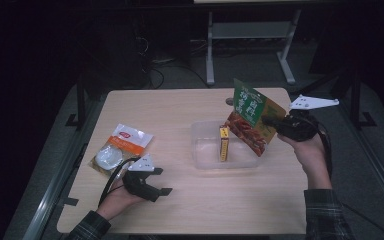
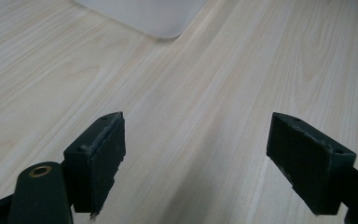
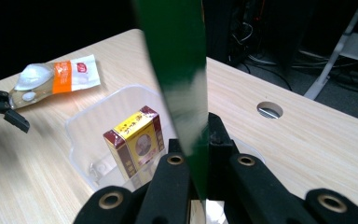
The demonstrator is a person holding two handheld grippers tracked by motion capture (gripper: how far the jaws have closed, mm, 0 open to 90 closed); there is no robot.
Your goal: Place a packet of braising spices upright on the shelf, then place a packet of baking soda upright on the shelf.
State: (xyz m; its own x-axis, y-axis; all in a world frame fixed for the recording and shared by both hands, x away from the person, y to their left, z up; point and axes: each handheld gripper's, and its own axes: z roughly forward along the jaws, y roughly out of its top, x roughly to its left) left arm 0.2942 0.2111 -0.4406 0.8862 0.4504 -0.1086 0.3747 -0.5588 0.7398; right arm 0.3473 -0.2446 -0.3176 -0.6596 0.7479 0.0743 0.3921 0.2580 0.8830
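A clear bin (image 1: 200, 150) is sitting right of centre on the table (image 1: 190, 210), and a yellow box (image 1: 224, 143) is standing upright inside it, taking up the bin's middle and leaving room at its left end. A green packet (image 1: 250, 120), clamped edge-on in the right hand-held gripper (image 1: 272, 124), is hanging over the bin's right end and blocking entry from that side. Left of the bin, a white-and-orange pouch (image 1: 120, 147) is lying flat, with the left hand-held gripper (image 1: 162, 181), jaws wide apart, just in front of it. Bare table is lying between that gripper and the bin, and all along the near edge in front of the bin.
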